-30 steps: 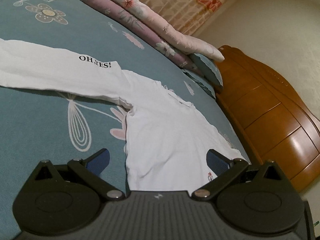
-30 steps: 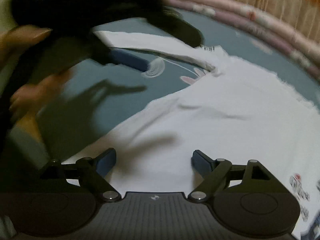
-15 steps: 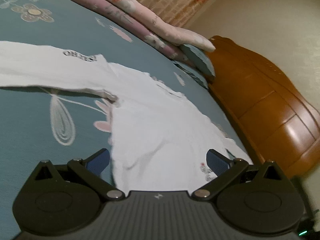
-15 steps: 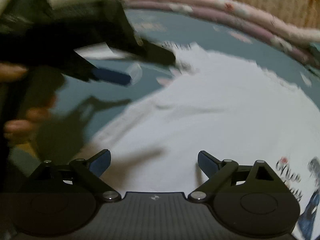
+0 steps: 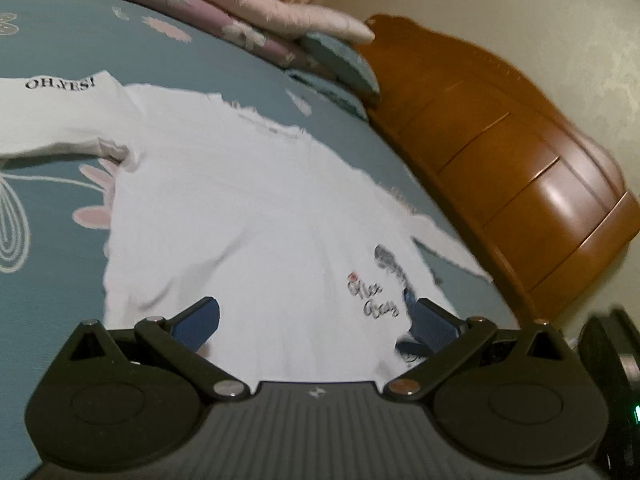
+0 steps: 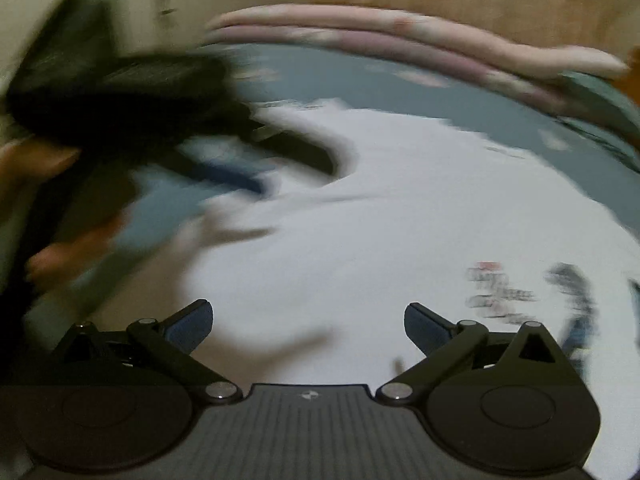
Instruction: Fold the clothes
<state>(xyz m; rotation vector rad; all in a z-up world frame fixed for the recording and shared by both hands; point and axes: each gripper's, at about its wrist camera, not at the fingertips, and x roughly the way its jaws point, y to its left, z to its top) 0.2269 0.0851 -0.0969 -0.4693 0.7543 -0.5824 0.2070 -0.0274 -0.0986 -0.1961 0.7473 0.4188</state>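
One white shirt (image 5: 256, 216), long-sleeved, spread flat on bed (image 5: 48, 288); one sleeve stretched left, lettered "OH YES!"; small print near hem at right. Two grippers. Left gripper (image 5: 316, 320): spread wide, hovering over hem, nothing between pads. Right gripper (image 6: 308, 322): wide and opening further, over shirt body, nothing gripped. Left gripper seen again, blurred, in right view at upper left, with one hand (image 6: 72, 256) below it. Two folded quilts (image 5: 224, 8) stacked at far edge. One wooden headboard (image 5: 520, 168) at right. Against a second earlier: left view swung rightward, hem print now fully shown, more headboard in frame; right view blurrier, print nearer centre.
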